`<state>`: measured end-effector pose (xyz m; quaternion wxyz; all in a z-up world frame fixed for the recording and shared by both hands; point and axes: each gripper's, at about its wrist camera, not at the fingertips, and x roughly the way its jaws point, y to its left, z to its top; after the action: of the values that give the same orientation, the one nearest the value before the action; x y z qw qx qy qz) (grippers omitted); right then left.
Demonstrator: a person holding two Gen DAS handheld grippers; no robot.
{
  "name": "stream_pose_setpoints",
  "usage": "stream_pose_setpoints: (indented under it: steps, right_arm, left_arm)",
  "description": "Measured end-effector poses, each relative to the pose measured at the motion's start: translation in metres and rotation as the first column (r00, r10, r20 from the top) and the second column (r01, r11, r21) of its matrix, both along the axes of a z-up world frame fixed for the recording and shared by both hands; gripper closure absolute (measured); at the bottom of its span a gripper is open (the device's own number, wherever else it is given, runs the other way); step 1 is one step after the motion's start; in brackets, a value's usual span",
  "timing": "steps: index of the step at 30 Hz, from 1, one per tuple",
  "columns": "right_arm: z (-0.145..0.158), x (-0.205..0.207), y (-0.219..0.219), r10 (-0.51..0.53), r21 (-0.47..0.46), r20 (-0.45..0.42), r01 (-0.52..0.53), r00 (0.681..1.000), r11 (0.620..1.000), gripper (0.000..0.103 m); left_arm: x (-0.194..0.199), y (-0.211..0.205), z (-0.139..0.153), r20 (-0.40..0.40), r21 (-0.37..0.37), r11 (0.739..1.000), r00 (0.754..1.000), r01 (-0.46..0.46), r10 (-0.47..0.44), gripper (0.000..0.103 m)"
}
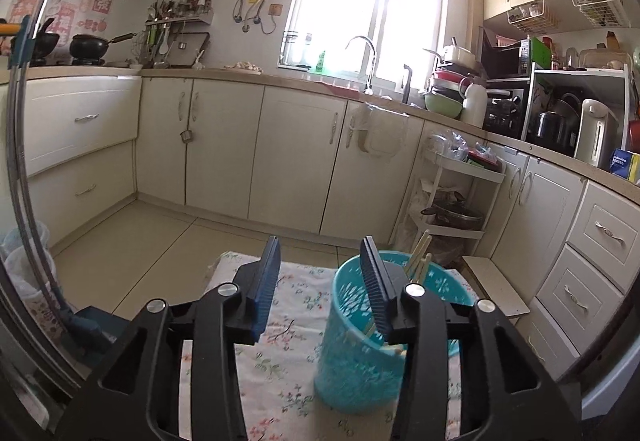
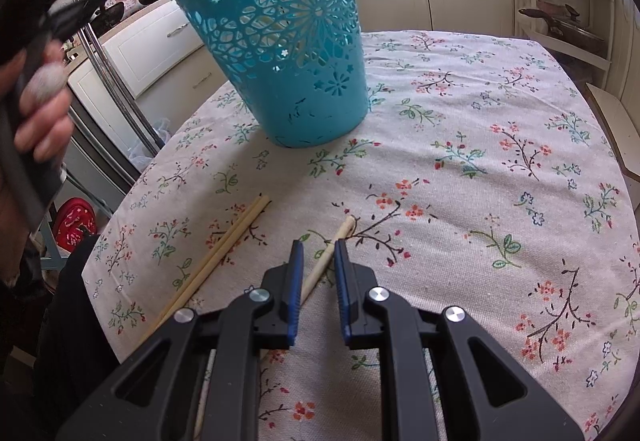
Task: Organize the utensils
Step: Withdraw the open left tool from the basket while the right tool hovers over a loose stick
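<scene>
Plainly the tall turquoise basket (image 2: 280, 41) is the tipping risk; light, perforated with flower cut-outs, it stands on the cloth-covered worktop (image 2: 480, 161) holding a few chopsticks (image 1: 418, 257), and a knock from the left gripper (image 1: 320, 281), jaws apart and empty just beside its rim, could topple it; nearer than the basket, the right gripper (image 2: 318, 277) straddles a pale chopstick (image 2: 328, 253), jaws narrow, contact uncertain; a pair of chopsticks (image 2: 224, 249) lies beside.

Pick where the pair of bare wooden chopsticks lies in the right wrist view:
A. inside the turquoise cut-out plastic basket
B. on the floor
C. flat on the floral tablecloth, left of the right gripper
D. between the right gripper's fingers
C: the pair of bare wooden chopsticks lies flat on the floral tablecloth, left of the right gripper.
</scene>
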<state>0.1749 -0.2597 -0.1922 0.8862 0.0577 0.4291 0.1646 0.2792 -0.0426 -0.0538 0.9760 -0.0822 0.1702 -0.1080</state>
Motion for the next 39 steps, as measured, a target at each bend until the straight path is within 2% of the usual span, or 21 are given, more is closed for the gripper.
stream_pose_setpoints:
  steps: [4, 8, 13, 17, 19, 20, 21, 23, 25, 27, 29, 30, 31, 33, 36, 39]
  right_arm:
    - [0.0, -0.003, 0.004, -0.008, -0.026, 0.003, 0.008, 1.0, 1.0, 0.087]
    - [0.001, -0.004, 0.007, -0.06, -0.029, -0.019, 0.06, 0.998, 0.998, 0.087]
    - [0.004, -0.001, 0.032, -0.117, -0.167, -0.015, 0.113, 0.993, 0.979, 0.087]
    - [0.004, 0.004, 0.052, 0.055, -0.291, -0.029, -0.061, 0.998, 0.955, 0.088]
    - [0.006, 0.007, 0.055, 0.207, -0.284, -0.081, -0.222, 0.975, 0.933, 0.088]
    - [0.006, 0.008, 0.053, 0.25, -0.289, -0.095, -0.267, 0.964, 0.92, 0.088]
    - [0.007, 0.011, 0.049, 0.269, -0.29, -0.115, -0.292, 0.956, 0.912, 0.089]
    - [0.008, 0.016, 0.043, 0.244, -0.3, -0.137, -0.275, 0.96, 0.914, 0.088]
    - [0.008, 0.019, 0.039, 0.187, -0.288, -0.147, -0.223, 0.971, 0.931, 0.085]
    - [0.007, 0.018, 0.04, 0.145, -0.256, -0.142, -0.178, 0.979, 0.95, 0.069]
    - [0.006, 0.013, 0.048, 0.108, -0.259, -0.125, -0.137, 0.986, 0.956, 0.062]
    - [0.005, 0.011, 0.054, 0.088, -0.279, -0.11, -0.116, 0.99, 0.953, 0.061]
    - [0.004, 0.008, 0.06, 0.087, -0.29, -0.097, -0.111, 0.992, 0.95, 0.063]
    - [0.005, 0.005, 0.063, 0.133, -0.284, -0.09, -0.153, 0.987, 0.947, 0.075]
    - [0.006, 0.008, 0.063, 0.199, -0.277, -0.118, -0.225, 0.973, 0.934, 0.087]
    - [0.007, 0.012, 0.057, 0.205, -0.283, -0.135, -0.236, 0.969, 0.93, 0.088]
  left_arm:
    - [-0.022, 0.031, -0.027, -0.085, -0.006, 1.0, 0.996, -0.028, 0.027, 0.056]
    - [-0.038, 0.052, -0.056, -0.169, -0.012, 0.999, 0.985, -0.042, 0.039, 0.054]
    - [-0.048, 0.062, -0.085, -0.249, -0.019, 0.999, 0.968, -0.039, 0.033, 0.053]
    - [-0.058, 0.063, -0.089, -0.25, -0.019, 1.0, 0.968, -0.017, 0.012, 0.053]
    - [-0.06, 0.06, -0.085, -0.244, -0.016, 1.0, 0.97, -0.007, 0.003, 0.053]
    - [-0.06, 0.057, -0.083, -0.245, -0.017, 1.0, 0.97, -0.004, 0.0, 0.053]
    - [-0.06, 0.057, -0.083, -0.247, -0.019, 1.0, 0.969, -0.001, -0.004, 0.053]
    - [-0.061, 0.055, -0.084, -0.251, -0.024, 1.0, 0.968, 0.001, -0.006, 0.053]
    - [-0.06, 0.053, -0.087, -0.262, -0.023, 1.0, 0.965, 0.006, -0.012, 0.052]
    - [-0.06, 0.05, -0.088, -0.272, -0.019, 1.0, 0.962, 0.011, -0.016, 0.052]
    - [-0.061, 0.047, -0.09, -0.281, -0.014, 1.0, 0.959, 0.019, -0.022, 0.052]
    - [-0.061, 0.045, -0.091, -0.284, -0.012, 1.0, 0.959, 0.023, -0.025, 0.052]
    - [-0.062, 0.044, -0.092, -0.287, -0.01, 1.0, 0.958, 0.027, -0.029, 0.052]
    - [-0.063, 0.042, -0.093, -0.291, -0.009, 0.999, 0.956, 0.032, -0.034, 0.052]
    - [-0.065, 0.041, -0.092, -0.29, -0.011, 0.999, 0.956, 0.033, -0.035, 0.052]
    - [-0.064, 0.043, -0.093, -0.293, -0.017, 0.999, 0.956, 0.027, -0.031, 0.052]
